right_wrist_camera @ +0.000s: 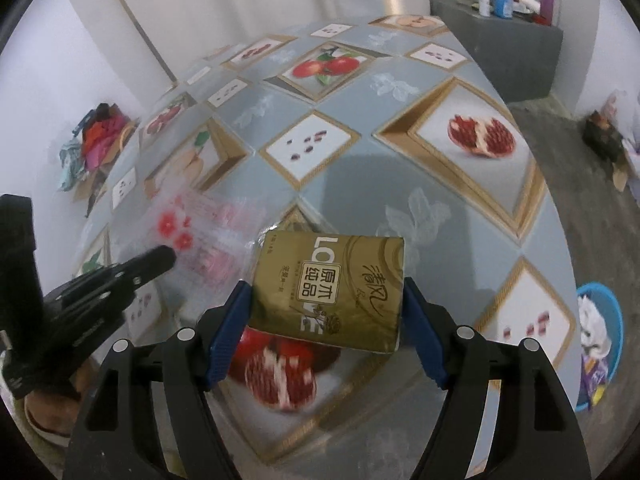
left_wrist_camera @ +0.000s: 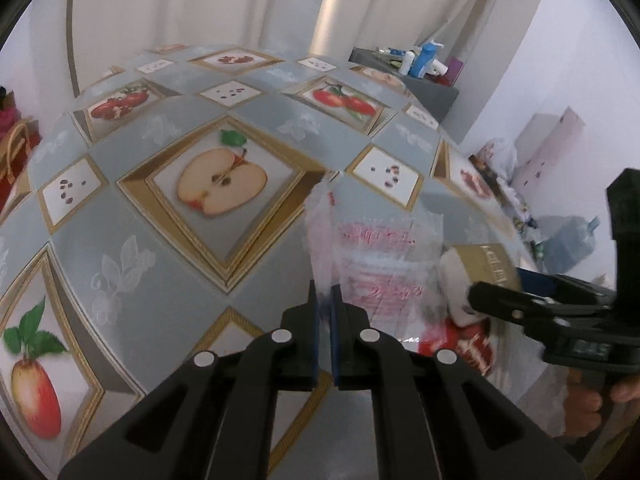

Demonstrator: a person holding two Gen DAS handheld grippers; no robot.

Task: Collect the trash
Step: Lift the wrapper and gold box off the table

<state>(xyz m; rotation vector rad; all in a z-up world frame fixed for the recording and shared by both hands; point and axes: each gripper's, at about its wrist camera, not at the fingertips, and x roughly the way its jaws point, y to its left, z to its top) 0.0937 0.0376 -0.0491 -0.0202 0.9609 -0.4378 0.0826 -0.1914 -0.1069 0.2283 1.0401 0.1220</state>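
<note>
My left gripper point(left_wrist_camera: 325, 300) is shut on the edge of a clear plastic bag point(left_wrist_camera: 376, 248) with red print and holds it above the table. The bag also shows in the right wrist view point(right_wrist_camera: 200, 232), with the left gripper point(right_wrist_camera: 160, 258) at its side. My right gripper point(right_wrist_camera: 326, 312) is shut on a gold-wrapped tissue roll point(right_wrist_camera: 330, 284), its blue pads pressed on both ends. In the left wrist view the roll point(left_wrist_camera: 486, 266) sits just right of the bag, held by the right gripper point(left_wrist_camera: 476, 300).
The table has a grey-blue cloth with fruit pictures point(left_wrist_camera: 224, 184). A grey cabinet with bottles point(right_wrist_camera: 504, 0) stands beyond its far end. A blue bin with trash point(right_wrist_camera: 598, 340) sits on the floor to the right. A heap of coloured cloth point(right_wrist_camera: 100, 136) lies left.
</note>
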